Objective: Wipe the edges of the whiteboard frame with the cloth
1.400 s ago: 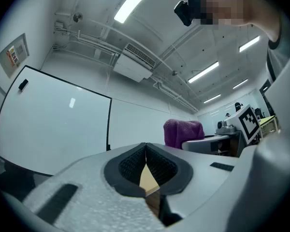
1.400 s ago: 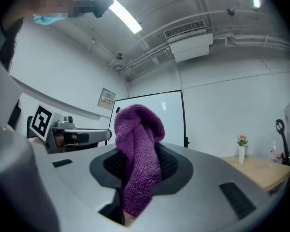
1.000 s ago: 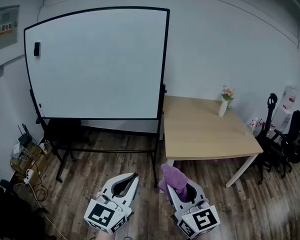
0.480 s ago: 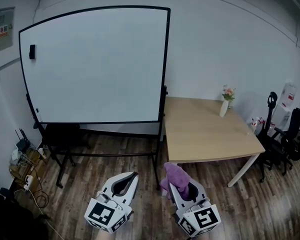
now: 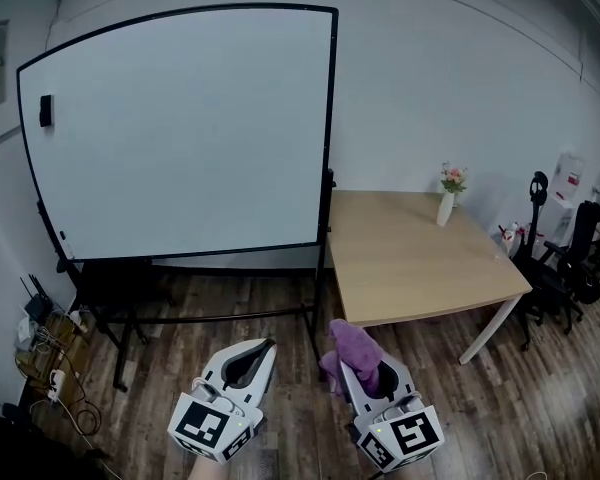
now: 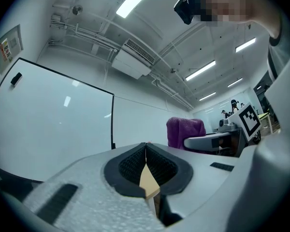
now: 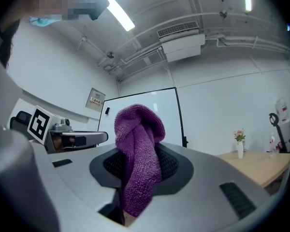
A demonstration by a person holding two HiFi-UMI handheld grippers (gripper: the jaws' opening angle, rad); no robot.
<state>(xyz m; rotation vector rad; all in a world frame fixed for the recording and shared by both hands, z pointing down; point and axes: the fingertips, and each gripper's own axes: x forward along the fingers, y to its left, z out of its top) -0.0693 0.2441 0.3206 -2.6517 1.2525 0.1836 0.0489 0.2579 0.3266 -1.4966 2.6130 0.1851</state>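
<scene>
A whiteboard (image 5: 180, 128) with a thin black frame (image 5: 330, 118) stands on a wheeled black stand against the wall, ahead and to the left. My right gripper (image 5: 352, 353) is low in the head view, shut on a purple cloth (image 5: 352, 348) that sticks up from its jaws; the purple cloth (image 7: 137, 153) also fills the middle of the right gripper view. My left gripper (image 5: 260, 346) is beside it, jaws closed together with nothing between them. Both grippers are well short of the board. The board (image 6: 48, 124) shows at the left of the left gripper view.
A light wooden table (image 5: 410, 258) with a small vase of flowers (image 5: 448, 196) stands right of the board. Office chairs (image 5: 570, 258) are at the far right. A black eraser (image 5: 46, 110) sits on the board's left side. Cables and a router (image 5: 35, 318) lie on the floor at left.
The view has moved closer and tilted up, so the whiteboard looks larger and higher. Both grippers keep their places, the cloth still held.
</scene>
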